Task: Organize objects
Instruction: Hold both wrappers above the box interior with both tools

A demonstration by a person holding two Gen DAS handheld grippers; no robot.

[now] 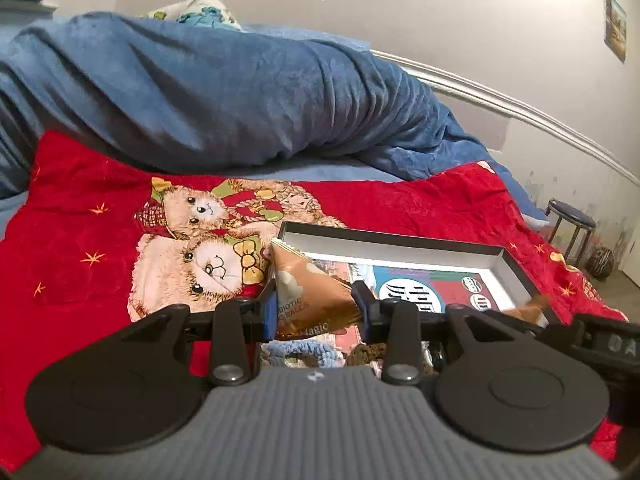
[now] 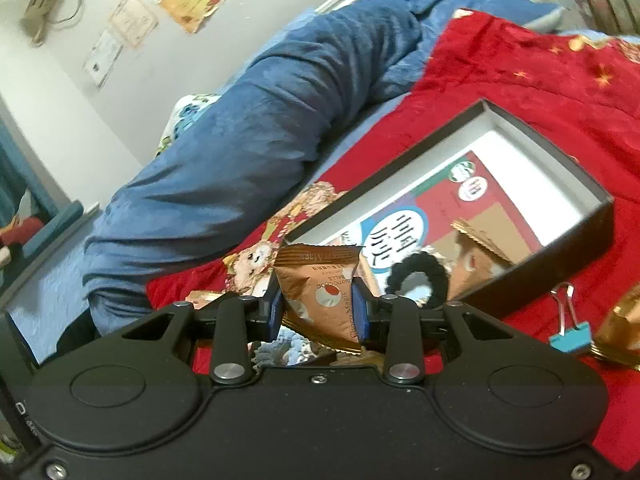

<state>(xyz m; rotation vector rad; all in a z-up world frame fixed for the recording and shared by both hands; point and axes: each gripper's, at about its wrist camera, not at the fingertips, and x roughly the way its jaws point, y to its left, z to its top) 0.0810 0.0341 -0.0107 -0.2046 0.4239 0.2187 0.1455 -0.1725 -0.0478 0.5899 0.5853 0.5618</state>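
Observation:
My left gripper [image 1: 316, 308] is shut on a brown snack packet [image 1: 308, 292] and holds it over the near left corner of a shallow black box [image 1: 400, 240] on the red bear blanket. My right gripper [image 2: 320, 308] is shut on a second brown snack packet [image 2: 324, 288], near the same box [image 2: 576, 240]. Inside the box lie a printed card [image 2: 452, 208], a black hair scrunchie [image 2: 416, 280] and another brown packet [image 2: 480, 248]. A light blue scrunchie [image 1: 296, 352] and a dark one [image 1: 368, 354] show below my left fingers.
A red blanket with bears [image 1: 200, 240] covers the bed, with a rolled blue blanket [image 1: 200, 92] behind. A teal binder clip [image 2: 570, 328] and another brown packet [image 2: 620, 328] lie right of the box. A stool [image 1: 570, 224] stands by the wall.

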